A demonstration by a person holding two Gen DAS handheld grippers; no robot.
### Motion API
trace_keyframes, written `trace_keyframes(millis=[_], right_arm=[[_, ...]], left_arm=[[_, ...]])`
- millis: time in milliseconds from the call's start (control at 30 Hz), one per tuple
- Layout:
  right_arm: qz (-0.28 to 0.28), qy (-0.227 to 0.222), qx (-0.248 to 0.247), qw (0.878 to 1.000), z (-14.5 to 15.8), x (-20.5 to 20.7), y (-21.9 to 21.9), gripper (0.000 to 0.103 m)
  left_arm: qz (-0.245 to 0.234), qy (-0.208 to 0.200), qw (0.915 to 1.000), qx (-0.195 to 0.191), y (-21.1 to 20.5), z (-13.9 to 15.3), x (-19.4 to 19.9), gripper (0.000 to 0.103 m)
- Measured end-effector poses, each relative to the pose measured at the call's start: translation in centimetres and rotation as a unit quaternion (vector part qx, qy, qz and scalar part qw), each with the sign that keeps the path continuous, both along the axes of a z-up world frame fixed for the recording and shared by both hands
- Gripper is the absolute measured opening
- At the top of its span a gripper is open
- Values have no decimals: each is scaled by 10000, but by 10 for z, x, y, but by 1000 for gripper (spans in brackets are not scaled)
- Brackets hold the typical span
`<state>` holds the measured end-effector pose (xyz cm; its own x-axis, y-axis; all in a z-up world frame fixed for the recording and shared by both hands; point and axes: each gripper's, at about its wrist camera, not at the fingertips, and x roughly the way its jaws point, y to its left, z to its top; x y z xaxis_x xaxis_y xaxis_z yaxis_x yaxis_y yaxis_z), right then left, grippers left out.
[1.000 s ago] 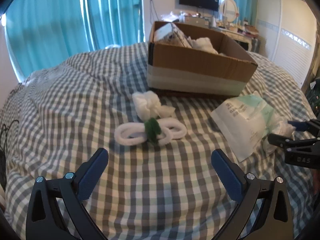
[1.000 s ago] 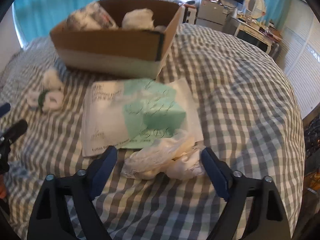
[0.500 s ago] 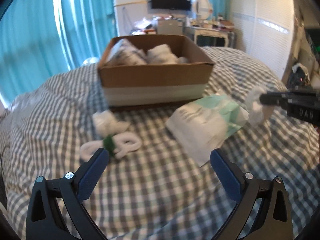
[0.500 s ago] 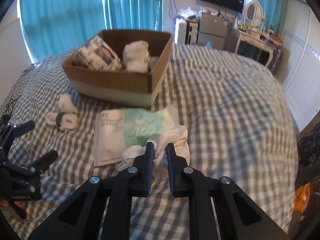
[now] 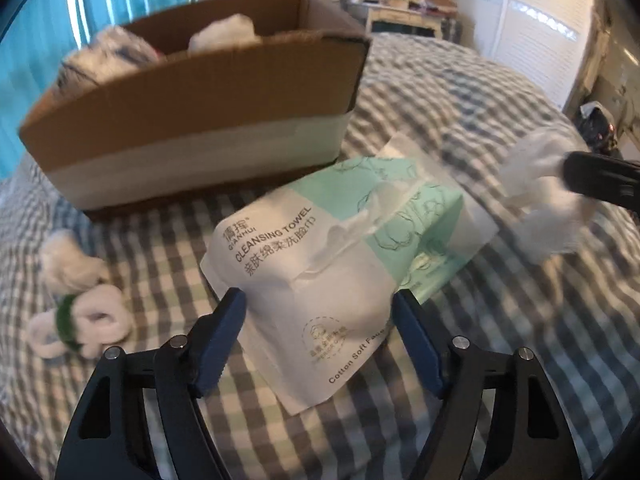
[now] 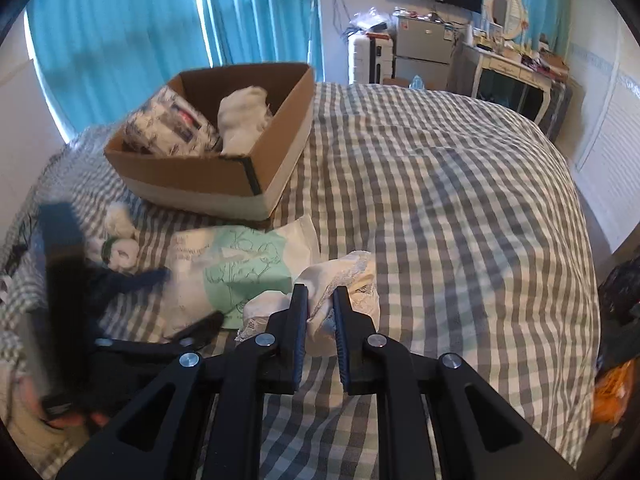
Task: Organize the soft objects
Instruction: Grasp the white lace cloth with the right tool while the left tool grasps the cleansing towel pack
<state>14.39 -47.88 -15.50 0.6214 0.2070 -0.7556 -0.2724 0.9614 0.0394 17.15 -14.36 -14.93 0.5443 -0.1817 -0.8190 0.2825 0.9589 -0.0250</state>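
Note:
My left gripper (image 5: 320,332) is open, its blue pads on either side of the near end of a white and green cleansing towel pack (image 5: 340,256) that lies on the checked bed. My right gripper (image 6: 320,316) is shut on a crumpled white lace cloth (image 6: 344,276) and holds it above the bed; the cloth also shows in the left wrist view (image 5: 544,200). The pack also shows in the right wrist view (image 6: 240,268). A cardboard box (image 5: 192,120) with soft items inside stands behind the pack.
A white rolled cloth with a green band (image 5: 80,320) and a white bundle (image 5: 68,260) lie left of the pack. The box (image 6: 224,176) holds a printed pack and a white cloth. The checked bed cover (image 6: 460,200) stretches right. Curtains and furniture stand beyond.
My left gripper moved forward and right until its pads came round the towel pack's end. My right gripper closed on the lace cloth and lifted it off the bed.

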Motion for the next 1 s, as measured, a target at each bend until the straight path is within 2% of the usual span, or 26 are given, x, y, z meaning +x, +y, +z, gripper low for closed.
trace_keyframes(millis=[67,167,267,367,533,667,767,1000], right_arm=[[-29,-14,101,9999,1,0,-3,13],[31,7,100,9999,-2,0,0,13],[57,25,85,9999,-5,-1,2,13],[-3,-45,94,9999,-5,-5,0,13],[-44,-229,31,9997,3,-15,3,13],[-42,-475,32,9989,21,-29,11,13],[34,-609,125,9981,36,-41,18,13],[247,-1007,-34,9946,80,-66,42,13]], left_arm=[[-2,32,10000,-76,0,-1,3,60],[-3,-62,9999,-133,4,3,-1,45],[65,-112,9997,-186,12,11,-6,34],[164,-211,9995,-174,23,22,-14,30],[357,-473,9980,-206,45,49,-34,29],[478,-714,9963,-80,57,71,-46,29],[577,-848,9946,-162,66,90,-53,29],[713,-1277,9890,-239,84,141,-66,29]])
